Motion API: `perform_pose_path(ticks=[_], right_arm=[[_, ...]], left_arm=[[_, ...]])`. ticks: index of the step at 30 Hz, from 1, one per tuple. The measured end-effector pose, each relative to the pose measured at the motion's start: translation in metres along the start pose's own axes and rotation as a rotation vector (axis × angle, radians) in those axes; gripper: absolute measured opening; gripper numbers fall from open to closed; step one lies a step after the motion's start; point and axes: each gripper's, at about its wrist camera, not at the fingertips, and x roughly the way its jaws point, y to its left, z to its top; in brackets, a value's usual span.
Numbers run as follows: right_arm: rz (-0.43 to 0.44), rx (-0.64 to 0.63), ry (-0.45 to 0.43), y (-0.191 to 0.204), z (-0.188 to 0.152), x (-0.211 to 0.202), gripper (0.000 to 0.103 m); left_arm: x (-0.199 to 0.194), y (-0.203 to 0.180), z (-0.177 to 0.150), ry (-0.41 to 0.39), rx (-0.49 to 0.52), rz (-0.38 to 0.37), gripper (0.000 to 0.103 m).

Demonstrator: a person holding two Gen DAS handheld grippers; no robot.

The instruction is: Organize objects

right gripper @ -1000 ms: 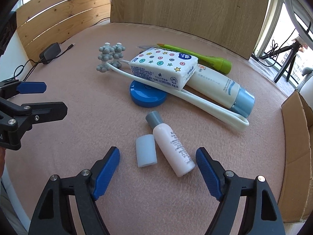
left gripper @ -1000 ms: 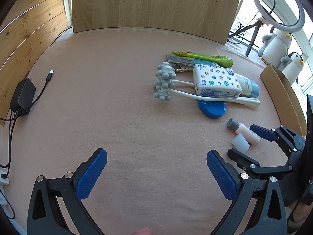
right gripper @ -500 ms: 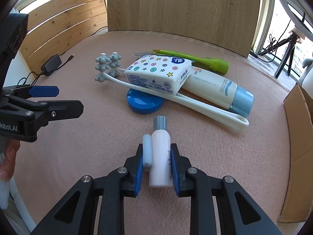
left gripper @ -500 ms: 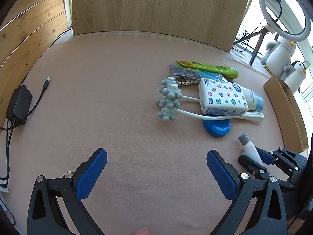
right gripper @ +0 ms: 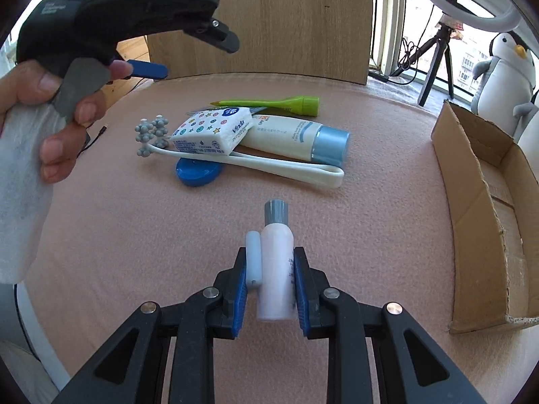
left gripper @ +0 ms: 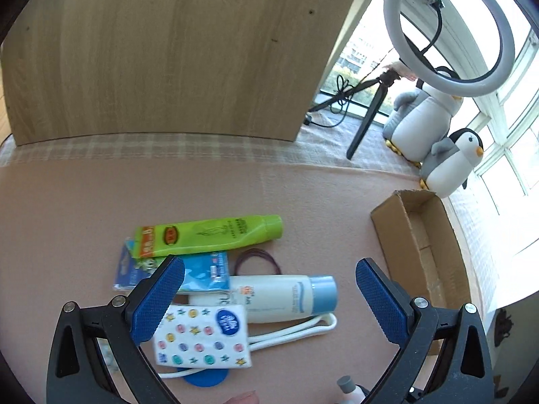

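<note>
While the small white plastic bottle with the grey cap (right gripper: 275, 262) sits pinched between the blue pads of your right gripper (right gripper: 270, 286), together with the little translucent white cap (right gripper: 253, 259) pressed against its left side, you are in the carrying step: bottle and cap appear lifted just clear of the pink felt tabletop (right gripper: 134, 235), cap end pointing away from you. The next move, as I judge it, is to swing them right to the open brown cardboard box (right gripper: 485, 208) at the table's edge, and that calls for a steady squeeze, since the loose cap is held only by side pressure and could slip. Ahead of the bottle lies the remaining pile: the white tube with the pale blue cap (right gripper: 296, 134), the star-patterned tissue pack (right gripper: 212, 131), the white looped massager with grey knobs (right gripper: 235, 161), the blue round lid (right gripper: 198, 171) and the green tube (right gripper: 269, 102). Your left gripper (left gripper: 269, 303) hangs above that pile, fingers spread wide and holding nothing, tilted down toward the tissue pack, your left hand (right gripper: 57, 101) wrapped around its grey trigger.
</note>
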Motion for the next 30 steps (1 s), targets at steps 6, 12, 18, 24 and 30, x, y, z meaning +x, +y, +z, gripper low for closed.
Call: perform_pose_path(ticks=[6, 12, 18, 24, 30], right_arm=[[0.011, 0.085, -0.030, -0.027, -0.012, -0.017, 0.022], [0.038, 0.134, -0.048, -0.044, -0.015, -0.016, 0.022], [0.045, 0.153, -0.066, -0.049, -0.017, -0.018, 0.022], [0.038, 0.163, -0.059, -0.049, -0.019, -0.015, 0.022], [0.026, 0.167, -0.070, -0.050, -0.020, -0.020, 0.022]], left_arm=[[0.053, -0.016, 0.025, 0.248, -0.101, -0.098, 0.092], [0.094, -0.010, 0.014, 0.383, -0.095, 0.085, 0.066], [0.107, -0.023, 0.007, 0.379, -0.043, 0.148, 0.042], [0.115, -0.045, 0.005, 0.358, 0.017, 0.194, 0.030], [0.111, -0.045, 0.004, 0.290, 0.060, 0.223, 0.002]])
